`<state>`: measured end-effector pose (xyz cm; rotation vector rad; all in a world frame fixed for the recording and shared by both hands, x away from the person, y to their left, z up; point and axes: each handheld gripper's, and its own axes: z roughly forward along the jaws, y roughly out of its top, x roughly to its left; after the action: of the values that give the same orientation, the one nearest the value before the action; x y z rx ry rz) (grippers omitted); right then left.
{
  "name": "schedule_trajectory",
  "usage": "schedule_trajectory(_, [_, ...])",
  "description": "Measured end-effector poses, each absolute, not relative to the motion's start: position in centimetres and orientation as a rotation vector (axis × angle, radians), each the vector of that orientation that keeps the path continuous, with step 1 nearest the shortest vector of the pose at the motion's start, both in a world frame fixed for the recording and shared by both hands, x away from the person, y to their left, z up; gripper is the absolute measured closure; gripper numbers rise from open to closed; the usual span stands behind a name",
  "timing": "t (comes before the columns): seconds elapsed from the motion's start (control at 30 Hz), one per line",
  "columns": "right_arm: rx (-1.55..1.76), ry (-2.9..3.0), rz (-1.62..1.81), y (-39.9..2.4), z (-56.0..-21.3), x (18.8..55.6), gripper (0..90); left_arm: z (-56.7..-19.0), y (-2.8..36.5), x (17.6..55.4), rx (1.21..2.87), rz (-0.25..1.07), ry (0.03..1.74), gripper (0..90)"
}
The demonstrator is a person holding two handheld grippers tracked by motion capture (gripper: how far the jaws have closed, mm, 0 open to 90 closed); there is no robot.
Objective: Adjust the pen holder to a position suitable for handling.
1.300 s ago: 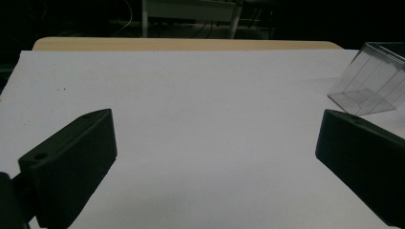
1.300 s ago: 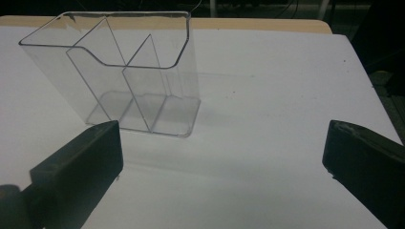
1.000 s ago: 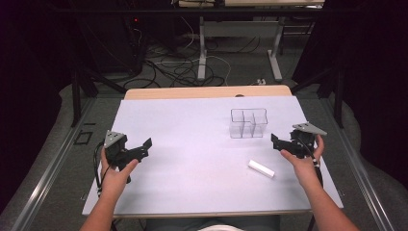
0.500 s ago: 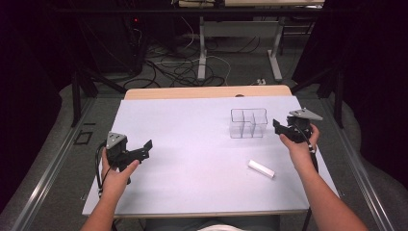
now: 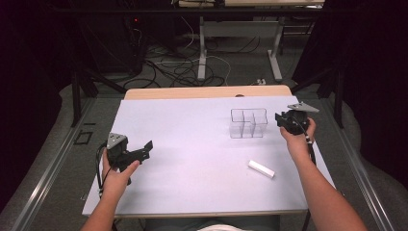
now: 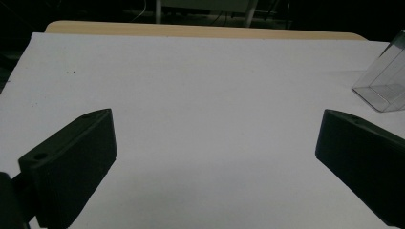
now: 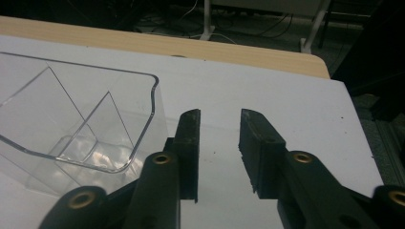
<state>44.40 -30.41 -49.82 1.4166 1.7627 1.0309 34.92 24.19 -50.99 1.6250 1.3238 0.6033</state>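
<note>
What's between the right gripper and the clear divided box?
Nothing: the high view shows bare white table between the right gripper and the clear box; its narrowly parted jaws, just closing, hold nothing.

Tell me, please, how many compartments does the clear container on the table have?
3 can be seen. In the clear container, two smaller compartments lie side by side along the far side and one longer compartment runs along the near side. The clear walls may hide another divider.

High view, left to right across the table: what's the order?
left gripper → clear divided container → white stick → right gripper
</note>
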Motion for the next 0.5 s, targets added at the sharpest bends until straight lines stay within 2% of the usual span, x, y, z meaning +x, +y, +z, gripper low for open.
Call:
schedule_trajectory(0.3, [1.407,1.866,1.019,-29.4,-51.1,45.8,90.0,-51.2,24.2,35.0,1.631,0.601,1.323,0.4])
schedule_trajectory(0.5, [1.394,1.889,1.018,-28.7,-51.5,46.2,90.0,-51.3,24.2,35.1,1.634,0.595,1.327,0.4])
